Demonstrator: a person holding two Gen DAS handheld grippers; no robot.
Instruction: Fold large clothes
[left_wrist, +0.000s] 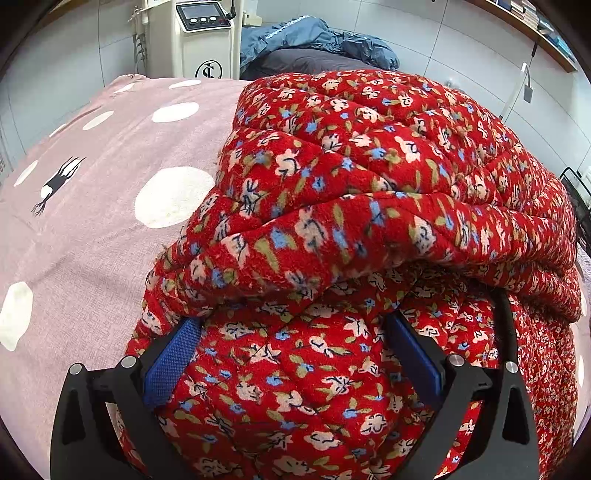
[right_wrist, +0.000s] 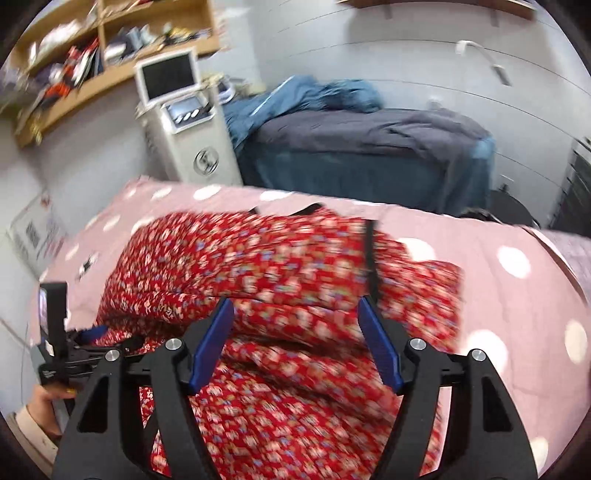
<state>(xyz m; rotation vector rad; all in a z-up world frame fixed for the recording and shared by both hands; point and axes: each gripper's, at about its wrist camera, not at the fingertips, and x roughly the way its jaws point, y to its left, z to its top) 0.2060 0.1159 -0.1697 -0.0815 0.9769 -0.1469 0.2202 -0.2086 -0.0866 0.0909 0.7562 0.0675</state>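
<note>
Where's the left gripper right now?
In the right wrist view, the left gripper sits at the red floral garment's left edge, on the pink dotted bedsheet.

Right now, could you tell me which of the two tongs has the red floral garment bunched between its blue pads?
The left tongs: red floral quilted garment fills the gap between its pads. The right tongs are open above the fabric, holding nothing.

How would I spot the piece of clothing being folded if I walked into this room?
Find the pink bedspread with big white dots, in front of the darker blue bed. Heaped on it lies the red quilted garment, the only thing there patterned with small pale flowers, blue specks and green leaves.
</note>
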